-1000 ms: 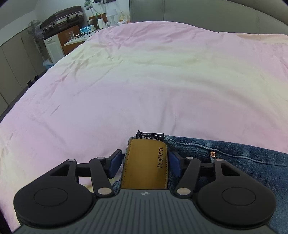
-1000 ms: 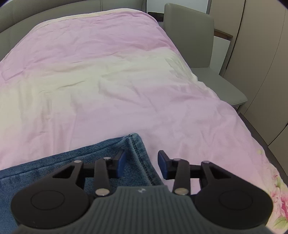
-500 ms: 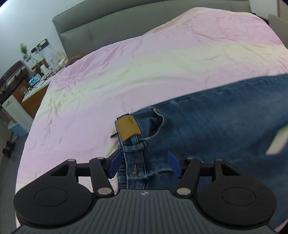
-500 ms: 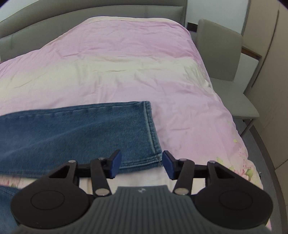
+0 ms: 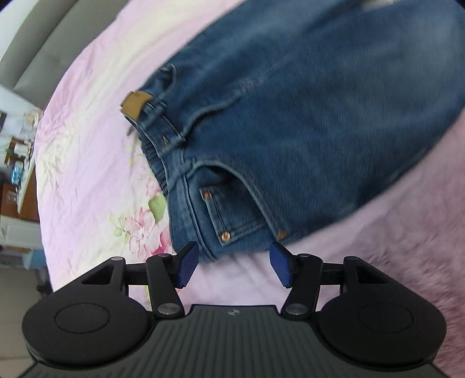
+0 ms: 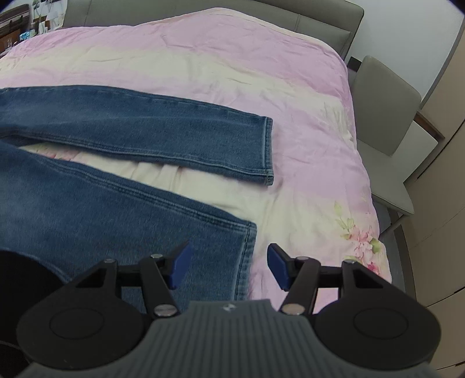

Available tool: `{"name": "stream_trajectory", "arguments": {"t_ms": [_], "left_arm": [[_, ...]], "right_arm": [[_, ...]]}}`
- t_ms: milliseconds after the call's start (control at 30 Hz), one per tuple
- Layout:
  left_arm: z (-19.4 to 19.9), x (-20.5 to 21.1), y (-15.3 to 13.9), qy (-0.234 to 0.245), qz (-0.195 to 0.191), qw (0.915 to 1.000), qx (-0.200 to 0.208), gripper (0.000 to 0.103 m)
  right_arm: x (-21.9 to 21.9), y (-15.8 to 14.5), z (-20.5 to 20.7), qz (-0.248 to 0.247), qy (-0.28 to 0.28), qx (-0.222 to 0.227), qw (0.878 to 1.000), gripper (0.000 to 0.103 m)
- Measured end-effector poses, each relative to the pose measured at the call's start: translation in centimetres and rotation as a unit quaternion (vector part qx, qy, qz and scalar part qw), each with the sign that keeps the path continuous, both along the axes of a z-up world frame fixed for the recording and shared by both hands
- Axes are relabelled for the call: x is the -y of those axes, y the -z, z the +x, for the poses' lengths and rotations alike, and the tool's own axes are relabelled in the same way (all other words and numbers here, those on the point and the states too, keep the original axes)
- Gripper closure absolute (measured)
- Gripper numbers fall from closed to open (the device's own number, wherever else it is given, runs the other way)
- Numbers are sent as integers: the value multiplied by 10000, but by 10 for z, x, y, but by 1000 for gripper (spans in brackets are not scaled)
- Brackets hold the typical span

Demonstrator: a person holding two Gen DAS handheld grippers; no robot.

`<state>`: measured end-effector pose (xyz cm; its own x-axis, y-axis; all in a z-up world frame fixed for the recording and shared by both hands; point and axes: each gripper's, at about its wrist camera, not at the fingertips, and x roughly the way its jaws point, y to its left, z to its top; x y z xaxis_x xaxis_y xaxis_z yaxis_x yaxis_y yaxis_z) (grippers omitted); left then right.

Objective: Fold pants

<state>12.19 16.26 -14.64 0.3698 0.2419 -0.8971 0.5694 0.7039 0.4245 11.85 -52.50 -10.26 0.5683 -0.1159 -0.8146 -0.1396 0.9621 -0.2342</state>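
Note:
Blue jeans point(image 5: 305, 116) lie flat on the pink bedspread point(image 5: 87, 139). The left wrist view shows the waistband with a tan leather patch point(image 5: 135, 103) and a riveted front pocket point(image 5: 229, 215). My left gripper point(image 5: 234, 266) is open and empty, just short of the waistband's near corner. The right wrist view shows two spread legs: the far leg's hem point(image 6: 267, 151) and the near leg's hem point(image 6: 248, 247). My right gripper point(image 6: 226, 264) is open and empty, its left finger over the near hem.
A grey headboard point(image 6: 261, 17) runs along the far side of the bed. A grey chair point(image 6: 389, 122) and beige wardrobe doors point(image 6: 436, 203) stand to the right. Cluttered furniture point(image 5: 17, 162) stands beyond the bed's left side.
Both grippers have let go of the jeans and pulled back toward me. The jeans now lie spread on the bed, and the near leg has come into the right view.

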Motion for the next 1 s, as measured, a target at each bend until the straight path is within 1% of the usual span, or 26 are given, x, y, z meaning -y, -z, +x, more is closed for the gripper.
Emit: {"name": "stream_trajectory", "arguments": {"t_ms": [100,167,233,300,333,367,467,500,567,633,667,733,800,867,933,967,1000], "left_arm": [[2,3,17,359,306,9987,-181,36],[4,6,27,579,406,9970,-313,36],[5,12,39,809,539,9938,-535,36],[6,18,50,1009,679,9907,-616,36],[6,21,56,1066,751,9894,-638,33],[8,21,59,1102,780,9887,-646,33],[12,19,66,1091,787,9885,-689,32],[14,18,67,1067,793,9888,-682,32],[19,19,71,899,774,9906,-675,35],[24,19,68,783,710,9926,-601,45],[23,18,67,715,683,9937,-530,47],[23,14,63,562,639,9957,-367,58],[22,12,59,340,595,9975,-197,65],[26,10,53,5,444,9990,-47,68],[28,5,46,-370,179,9992,9,77],[28,4,42,-501,95,9987,83,77],[26,4,37,-585,32,9981,186,78]], "right_arm": [[-2,3,-13,-203,-71,-97,9997,47],[1,3,-18,-259,-42,-126,9996,46],[4,4,-22,-281,22,-183,9994,45],[5,7,-24,-336,47,-253,9991,45],[5,8,-25,-376,36,-295,9989,45],[5,10,-26,-407,-3,-335,9986,45],[0,17,-27,-520,-357,-465,9969,45],[-2,20,-28,-556,-513,-495,9959,45],[-9,26,-28,-721,-895,-586,9916,45],[-16,33,-30,-883,-1304,-669,9853,45],[-20,36,-32,-987,-1502,-713,9811,45],[-28,43,-36,-1187,-1919,-800,9709,46],[-37,49,-39,-1288,-2260,-925,9611,47],[-45,54,-41,-1341,-2511,-1031,9531,47],[-54,61,-43,-1380,-2698,-1106,9465,50],[-56,64,-43,-1415,-2738,-1141,9444,52],[-59,67,-42,-1429,-2760,-1166,9433,56]]}}
